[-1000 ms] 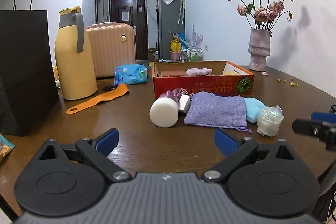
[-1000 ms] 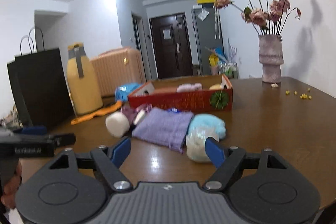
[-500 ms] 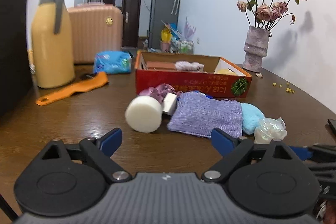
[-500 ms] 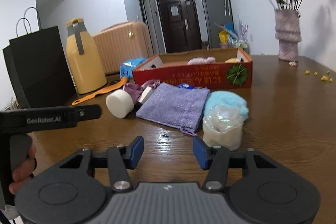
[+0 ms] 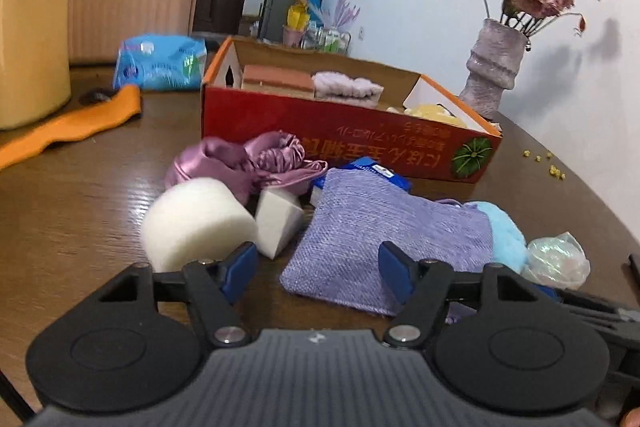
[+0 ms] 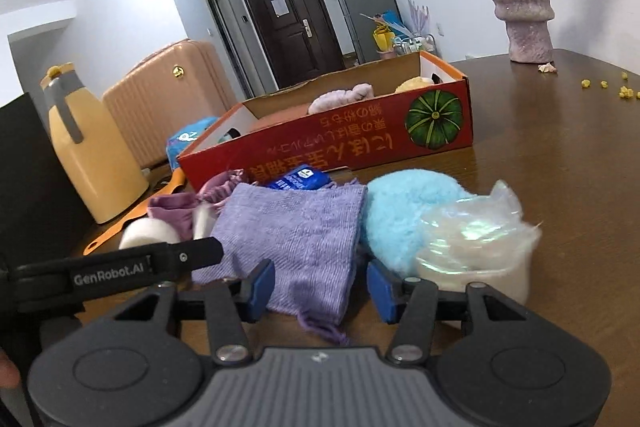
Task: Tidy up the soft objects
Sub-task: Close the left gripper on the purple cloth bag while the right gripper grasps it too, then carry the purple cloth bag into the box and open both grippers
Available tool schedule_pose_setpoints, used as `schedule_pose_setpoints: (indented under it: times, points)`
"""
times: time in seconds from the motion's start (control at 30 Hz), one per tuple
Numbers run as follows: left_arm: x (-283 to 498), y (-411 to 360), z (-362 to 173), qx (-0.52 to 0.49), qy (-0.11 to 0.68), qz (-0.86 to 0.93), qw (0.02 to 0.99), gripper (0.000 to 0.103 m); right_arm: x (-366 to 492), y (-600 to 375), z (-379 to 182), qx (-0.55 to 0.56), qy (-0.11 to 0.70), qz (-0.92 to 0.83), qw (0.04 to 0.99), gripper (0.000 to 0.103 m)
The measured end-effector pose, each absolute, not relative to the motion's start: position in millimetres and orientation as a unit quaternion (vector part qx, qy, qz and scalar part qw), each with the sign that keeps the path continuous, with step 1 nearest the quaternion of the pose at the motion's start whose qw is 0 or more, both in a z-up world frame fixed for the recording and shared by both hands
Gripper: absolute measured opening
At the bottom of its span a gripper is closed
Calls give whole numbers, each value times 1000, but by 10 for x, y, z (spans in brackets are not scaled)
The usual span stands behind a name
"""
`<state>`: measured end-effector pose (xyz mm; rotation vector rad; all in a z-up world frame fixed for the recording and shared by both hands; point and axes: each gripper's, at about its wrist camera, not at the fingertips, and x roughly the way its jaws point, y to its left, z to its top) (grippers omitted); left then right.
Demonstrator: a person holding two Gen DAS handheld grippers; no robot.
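Bright ceiling glare, soft fisheye-warped edges

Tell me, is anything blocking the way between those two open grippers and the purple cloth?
Nothing visible. The purple cloth lies directly ahead of both the left gripper and the right gripper, its near edge between their open fingers.
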<state>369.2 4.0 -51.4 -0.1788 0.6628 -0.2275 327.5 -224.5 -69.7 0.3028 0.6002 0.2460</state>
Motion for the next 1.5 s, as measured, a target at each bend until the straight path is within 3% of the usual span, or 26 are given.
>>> schedule_pose_setpoints:
  times: [0.07,0.13,0.17,0.23,0.3,0.57,0.67,0.73,1.03,1.1,1.2,1.33,1.5]
  points:
    - [3761,84,-553,-110,336,-125,927,66,3328,-2238,-726,147,297,123,935,43]
    - [3784,114,-576,-125,345,-136,920,47,3360,-2231,-749,143,302,121,935,35]
    - [3770,113,-576,-124,346,-133,921,43,3369,-2238,-755,144,305,122,933,26]
    - [3714,107,-571,-121,349,-129,920,23,3337,-2248,-738,137,305,123,934,24]
    - [3608,124,-561,-129,352,-133,917,19,3261,-2273,-697,135,304,129,934,20]
    - [2655,114,-398,-131,353,-142,916,17,2601,-2397,-448,95,326,201,919,17]
    - [2347,181,-299,-136,344,-156,916,28,2418,-2503,-413,81,339,216,912,21]
    - [2277,183,-280,-137,333,-159,919,49,2369,-2546,-443,75,337,204,916,24]
    - [2525,23,-462,-147,348,-153,913,55,2367,-2599,-498,111,297,164,934,37]
    - [2574,14,-500,-151,353,-153,911,52,2460,-2594,-561,117,292,152,937,41]
    - [2613,17,-534,-157,359,-159,906,28,2596,-2527,-663,108,302,138,937,41]
    - [2598,35,-543,-157,357,-163,906,20,2635,-2358,-730,67,304,134,941,41]
    - [2589,2,-564,-150,355,-167,908,17,2571,-2095,-782,-23,291,122,949,35]
